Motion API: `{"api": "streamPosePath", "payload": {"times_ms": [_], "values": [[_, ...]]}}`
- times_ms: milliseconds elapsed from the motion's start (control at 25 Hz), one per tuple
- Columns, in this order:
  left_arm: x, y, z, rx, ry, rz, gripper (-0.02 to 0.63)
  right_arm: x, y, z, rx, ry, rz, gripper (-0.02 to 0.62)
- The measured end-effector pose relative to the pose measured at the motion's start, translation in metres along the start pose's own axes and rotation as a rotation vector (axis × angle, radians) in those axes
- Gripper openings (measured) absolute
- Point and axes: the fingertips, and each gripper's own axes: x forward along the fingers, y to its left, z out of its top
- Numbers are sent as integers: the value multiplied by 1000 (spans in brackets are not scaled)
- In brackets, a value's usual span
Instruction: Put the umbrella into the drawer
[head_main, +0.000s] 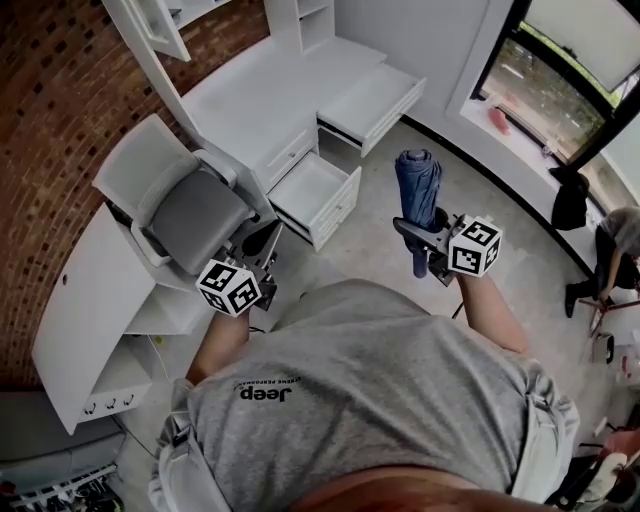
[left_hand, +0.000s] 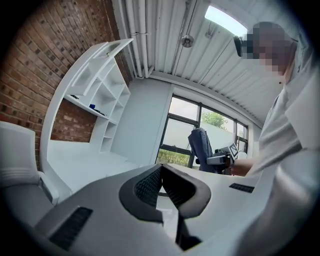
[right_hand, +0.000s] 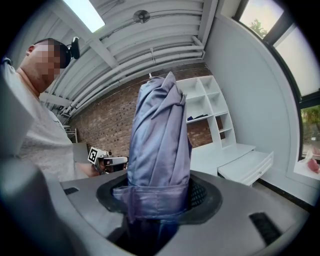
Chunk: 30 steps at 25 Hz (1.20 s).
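Observation:
A folded blue umbrella (head_main: 418, 185) stands upright in my right gripper (head_main: 418, 232), well to the right of the white desk (head_main: 260, 90). In the right gripper view the jaws of the right gripper (right_hand: 160, 192) press on the umbrella (right_hand: 160, 145) just above its strap. My left gripper (head_main: 262, 255) is held low beside the grey chair, its tips together on nothing. In its own view the left gripper (left_hand: 160, 170) faces the umbrella (left_hand: 201, 147) across the room. A low drawer (head_main: 340, 210) of the desk stands open and empty, between the two grippers and a little beyond them.
A grey office chair (head_main: 190, 210) stands at the desk's left. A second, upper drawer (head_main: 375, 100) is pulled out further back. A low white shelf unit (head_main: 90, 310) lines the brick wall. Another person (head_main: 615, 240) is by the window at far right.

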Motion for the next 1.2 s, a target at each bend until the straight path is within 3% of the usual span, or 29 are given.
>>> {"api": "streamPosePath", "payload": {"times_ms": [560, 1200], "values": [[-13, 155, 39, -20, -3, -13, 15, 153, -22, 45, 9, 21, -32, 244], [-4, 251, 59, -37, -14, 9, 15, 242, -57, 65, 22, 35, -30, 244]]}}
